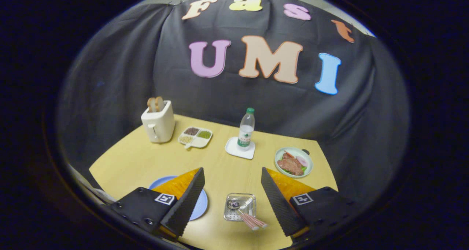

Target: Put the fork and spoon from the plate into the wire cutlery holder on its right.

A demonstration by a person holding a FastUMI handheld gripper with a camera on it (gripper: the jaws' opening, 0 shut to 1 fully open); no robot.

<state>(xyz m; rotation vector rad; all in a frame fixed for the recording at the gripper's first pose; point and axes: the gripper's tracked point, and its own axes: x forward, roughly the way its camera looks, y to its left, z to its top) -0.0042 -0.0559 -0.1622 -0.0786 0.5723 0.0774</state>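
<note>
1. Now the gripper [232, 191] hangs above the yellow wooden table [135, 162], its two black ribbed fingers [190, 198] spread wide apart and pinching nothing.
2. Each finger mount carries a small square black-and-white marker; its pattern is not readable writing.
3. Between the fingers sits the square silver wire cutlery holder [240, 206], taken as the landmark from this point on.
4. Inside the cutlery holder stand the fork and spoon [246, 214], their pink handles leaning out over its near right corner; which one is which cannot be told.
5. Left of the holder lies the round blue plate [199, 206], partly hidden behind the left finger.
6. Beyond the holder a clear plastic water bottle [246, 129] with a green cap stands on a white square coaster [240, 149]; its green label is too small to read.
7. Beyond and right of the holder is a pale green dish of meat and vegetables [294, 162].
8. Beyond and left of the holder are a white four-part tray of grains [195, 137] and a cream toaster [158, 125] with bread slices in it.
</note>
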